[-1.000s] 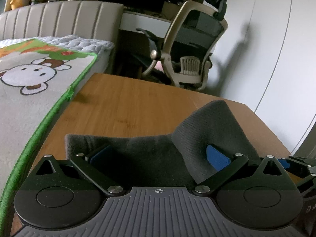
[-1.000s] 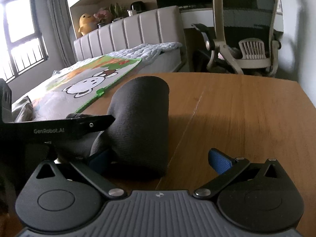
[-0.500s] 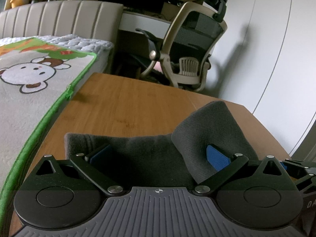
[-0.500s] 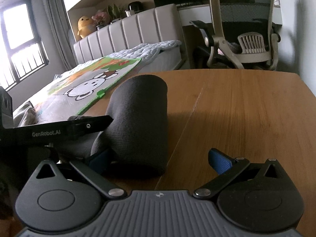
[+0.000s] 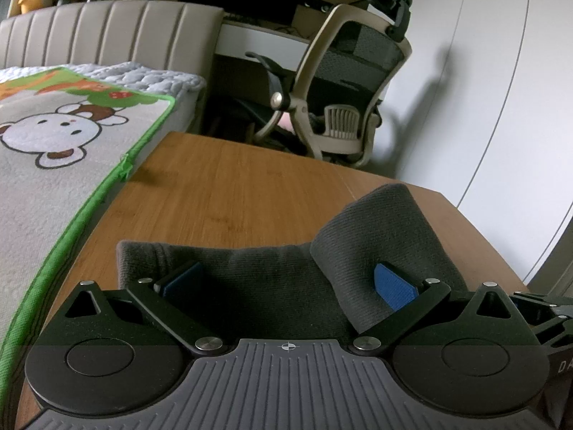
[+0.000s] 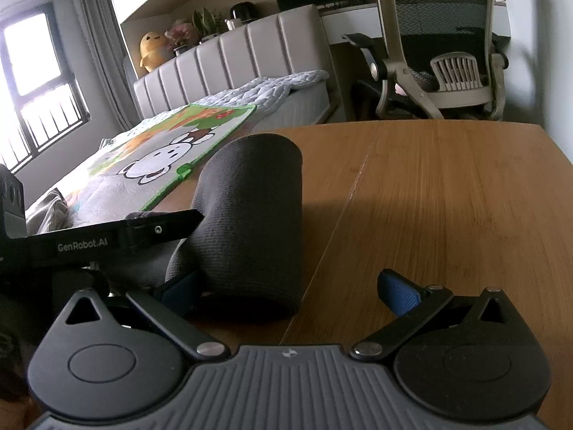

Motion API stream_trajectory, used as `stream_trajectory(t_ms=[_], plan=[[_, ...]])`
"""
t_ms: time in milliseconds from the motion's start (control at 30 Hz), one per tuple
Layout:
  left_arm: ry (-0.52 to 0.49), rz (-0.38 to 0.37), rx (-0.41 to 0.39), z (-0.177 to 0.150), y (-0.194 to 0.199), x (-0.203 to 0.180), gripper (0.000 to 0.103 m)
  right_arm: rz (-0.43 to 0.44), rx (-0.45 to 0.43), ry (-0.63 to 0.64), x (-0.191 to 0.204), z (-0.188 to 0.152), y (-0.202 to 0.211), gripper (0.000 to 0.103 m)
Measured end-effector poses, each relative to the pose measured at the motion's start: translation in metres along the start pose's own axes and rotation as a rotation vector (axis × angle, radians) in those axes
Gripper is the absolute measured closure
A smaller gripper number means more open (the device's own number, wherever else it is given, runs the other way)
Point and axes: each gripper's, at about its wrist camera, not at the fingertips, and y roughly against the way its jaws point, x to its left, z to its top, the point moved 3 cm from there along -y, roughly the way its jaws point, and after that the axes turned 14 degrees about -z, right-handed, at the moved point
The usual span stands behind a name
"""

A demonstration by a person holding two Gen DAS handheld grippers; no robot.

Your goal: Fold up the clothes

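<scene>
Garment (image 5: 272,279) partly hidden, perhaps beneath claw (image 5: 286,283).

Dark grey ribbed knit garment (image 6: 250,215) rolled up on the wooden tabletop (image 6: 447,197), right hand-held gripper (image 6: 290,286) spread wide, left blue pad under the cloth, cartoon-print blanket (image 6: 161,157) beyond

Change across the interval is slight and confined to viewpoint. In the right wrist view, the office chair (image 6: 446,41) and the bed headboard (image 6: 229,55) sit a little higher in the field than one second earlier, with more of the wooden table (image 6: 447,193) visible beyond the dark grey garment (image 6: 250,222); the window (image 6: 32,82) appears larger at the left edge. The right gripper (image 6: 286,288) has thus tilted or shifted slightly. In the left wrist view, the patterned blanket (image 5: 53,165) has moved marginally within the field.
</scene>
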Motion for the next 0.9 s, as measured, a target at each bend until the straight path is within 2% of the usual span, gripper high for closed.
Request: stream_trajectory(t_ms=[467, 767, 900], plan=[[0.002, -0.003, -0.002, 0.000, 0.000, 0.001, 0.000, 0.015, 0.011, -0.022, -0.002, -0.001, -0.001, 0.000], [0.003, -0.004, -0.004, 0.000, 0.001, 0.000, 0.000, 0.048, 0.013, -0.062, -0.006, -0.002, -0.001, 0.000], [0.002, -0.004, -0.004, -0.001, 0.002, 0.000, 0.000, 0.092, 0.010, -0.116, -0.011, -0.003, 0.000, 0.000]])
